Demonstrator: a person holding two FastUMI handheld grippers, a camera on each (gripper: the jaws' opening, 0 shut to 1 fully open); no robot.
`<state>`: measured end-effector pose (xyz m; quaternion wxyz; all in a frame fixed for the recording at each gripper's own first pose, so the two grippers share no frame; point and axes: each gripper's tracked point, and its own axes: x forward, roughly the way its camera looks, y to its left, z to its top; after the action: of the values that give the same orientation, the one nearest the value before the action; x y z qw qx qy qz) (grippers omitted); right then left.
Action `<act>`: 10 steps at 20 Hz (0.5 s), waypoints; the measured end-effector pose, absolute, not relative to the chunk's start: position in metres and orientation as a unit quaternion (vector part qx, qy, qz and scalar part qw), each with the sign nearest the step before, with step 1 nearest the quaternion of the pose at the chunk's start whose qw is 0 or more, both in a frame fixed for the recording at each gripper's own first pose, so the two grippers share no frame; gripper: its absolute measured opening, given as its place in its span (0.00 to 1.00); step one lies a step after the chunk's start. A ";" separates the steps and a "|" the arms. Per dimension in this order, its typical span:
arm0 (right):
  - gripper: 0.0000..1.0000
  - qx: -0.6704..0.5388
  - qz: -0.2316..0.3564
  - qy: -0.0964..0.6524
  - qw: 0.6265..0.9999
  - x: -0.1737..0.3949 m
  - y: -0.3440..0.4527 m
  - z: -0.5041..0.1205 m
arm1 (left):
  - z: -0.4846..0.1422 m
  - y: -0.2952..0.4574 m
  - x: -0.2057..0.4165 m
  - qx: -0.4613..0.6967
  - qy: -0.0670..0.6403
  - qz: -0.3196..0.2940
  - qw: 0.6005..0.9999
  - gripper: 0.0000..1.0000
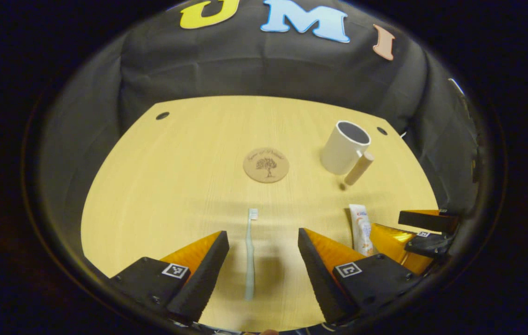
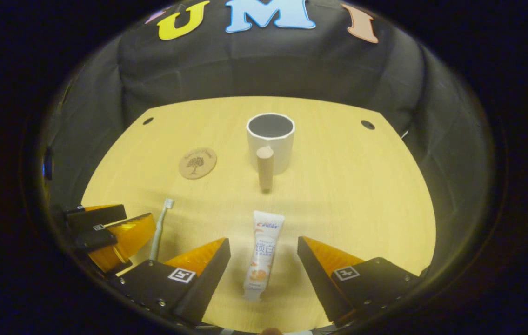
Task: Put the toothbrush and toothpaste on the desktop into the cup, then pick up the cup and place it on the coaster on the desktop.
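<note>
Left gripper (image 1: 264, 260): fingers wide, straddling toothbrush (image 1: 250, 253) flat on bench (image 1: 152, 195). Coaster (image 1: 266, 164) mid-bench. Cup (image 1: 345, 146) upright (wooden handle toward camera). Right gripper (image 2: 264, 267): fingers wide over toothpaste (image 2: 261, 253). Risk: thin brush slipping from a shallow pinch; cup tipping on insertion.

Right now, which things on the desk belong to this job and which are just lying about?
Job:
toothbrush
toothpaste
cup
coaster
left gripper and right gripper, both open

Just there:
desktop with its holes; nothing else lying about.
</note>
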<state>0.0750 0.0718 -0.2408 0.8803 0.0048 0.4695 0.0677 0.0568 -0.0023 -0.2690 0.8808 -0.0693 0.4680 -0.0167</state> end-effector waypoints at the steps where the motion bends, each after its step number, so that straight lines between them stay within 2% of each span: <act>1: 0.92 0.012 0.068 0.479 0.875 0.075 0.073 -0.246 | -0.276 -0.001 0.054 -0.071 0.482 -0.015 0.873 0.99; 10: 0.93 0.033 0.064 0.556 0.828 0.063 0.073 -0.290 | -0.332 0.008 0.029 -0.079 0.592 -0.013 0.802 0.99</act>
<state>0.0632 0.0727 -0.2900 0.8284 0.0330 0.5555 0.0637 0.0292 0.0077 -0.3319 0.8019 -0.0786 0.5922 -0.0127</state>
